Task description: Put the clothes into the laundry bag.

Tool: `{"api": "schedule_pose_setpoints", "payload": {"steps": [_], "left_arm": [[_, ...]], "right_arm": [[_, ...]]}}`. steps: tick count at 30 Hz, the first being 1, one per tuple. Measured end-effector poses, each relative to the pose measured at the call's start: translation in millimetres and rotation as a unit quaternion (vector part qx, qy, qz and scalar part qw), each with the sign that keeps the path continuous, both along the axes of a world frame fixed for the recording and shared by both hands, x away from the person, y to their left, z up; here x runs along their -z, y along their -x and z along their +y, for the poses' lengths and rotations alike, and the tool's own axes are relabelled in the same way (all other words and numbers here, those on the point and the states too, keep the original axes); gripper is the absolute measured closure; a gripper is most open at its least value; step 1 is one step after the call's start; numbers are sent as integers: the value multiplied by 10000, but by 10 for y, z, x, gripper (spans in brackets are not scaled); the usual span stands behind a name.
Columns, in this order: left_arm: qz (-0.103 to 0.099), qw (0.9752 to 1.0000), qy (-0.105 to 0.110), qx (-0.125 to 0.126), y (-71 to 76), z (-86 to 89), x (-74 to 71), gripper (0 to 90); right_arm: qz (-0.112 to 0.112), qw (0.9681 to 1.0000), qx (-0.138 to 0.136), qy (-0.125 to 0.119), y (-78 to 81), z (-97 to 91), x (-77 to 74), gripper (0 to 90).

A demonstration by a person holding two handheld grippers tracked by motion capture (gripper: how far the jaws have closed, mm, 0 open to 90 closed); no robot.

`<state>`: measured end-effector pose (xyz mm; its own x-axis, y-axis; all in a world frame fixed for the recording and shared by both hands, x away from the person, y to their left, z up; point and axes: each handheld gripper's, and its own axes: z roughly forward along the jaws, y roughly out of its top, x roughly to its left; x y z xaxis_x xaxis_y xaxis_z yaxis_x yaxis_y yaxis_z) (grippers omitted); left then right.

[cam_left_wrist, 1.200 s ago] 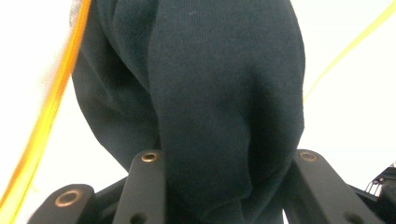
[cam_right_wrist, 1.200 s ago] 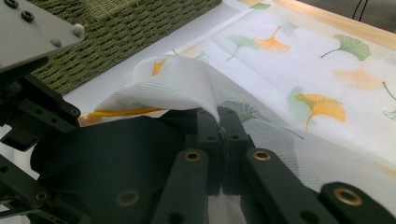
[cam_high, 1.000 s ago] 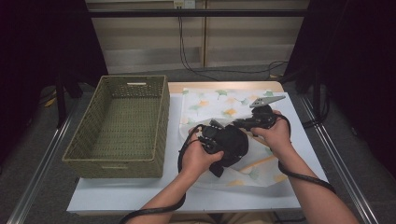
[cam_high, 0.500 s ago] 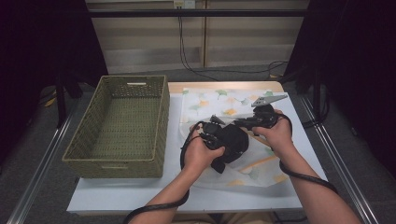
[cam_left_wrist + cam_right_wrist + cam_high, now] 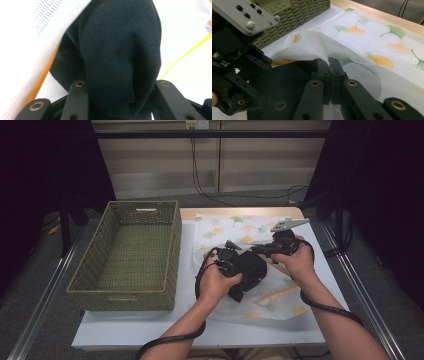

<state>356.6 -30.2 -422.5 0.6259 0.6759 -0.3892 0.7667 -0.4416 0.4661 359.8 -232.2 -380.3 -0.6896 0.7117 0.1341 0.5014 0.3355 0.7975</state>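
A white mesh bag [image 5: 235, 227] printed with ginkgo leaves lies flat on the table. My right gripper [image 5: 260, 251] is shut on the bag's edge [image 5: 312, 47], which it holds lifted in a curl above its tips [image 5: 329, 65]. A bundle of black cloth [image 5: 252, 270] sits at the raised edge. My left gripper [image 5: 239, 266] is shut on that cloth [image 5: 120, 50], the jaws pressing both sides of it [image 5: 121, 85]. The bag's white zipper edge with orange trim [image 5: 50, 50] runs beside the cloth. The black cloth [image 5: 284, 82] lies under the lifted mesh.
An empty woven green basket [image 5: 172, 250] stands on the left half of the white table [image 5: 150, 330], close to the bag; its wall [image 5: 287, 12] is just beyond the left gripper's body [image 5: 237, 62]. Cables trail from both grippers toward the table's front edge.
The left gripper with the black cloth has shifted slightly away from me toward the lifted bag edge. The right gripper has kept still.
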Motion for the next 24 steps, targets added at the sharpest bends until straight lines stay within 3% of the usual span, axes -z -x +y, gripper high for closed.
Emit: {"api": "schedule_pose_setpoints", "payload": {"steps": [7,17,18,20,21,24], "left_arm": [[-6,10000,-22,12,-23,-29,12,631],[-63,9996,104,-271,-81,-22,41,629],[-78,9997,56,-209,-87,-13,42,629],[-102,9992,133,-355,-82,-27,45,628],[-150,9995,56,-258,-93,-11,41,628],[-132,9992,118,-347,-93,-20,41,628]], "right_arm": [[-1,10000,-4,-3,-5,-13,4,900],[37,10000,-10,-12,2,-2,22,900],[36,10000,-19,-14,3,1,23,900],[31,10000,-16,-17,1,4,25,900],[37,10000,-3,-17,2,4,26,900],[39,10000,1,-14,1,3,26,900]]}}
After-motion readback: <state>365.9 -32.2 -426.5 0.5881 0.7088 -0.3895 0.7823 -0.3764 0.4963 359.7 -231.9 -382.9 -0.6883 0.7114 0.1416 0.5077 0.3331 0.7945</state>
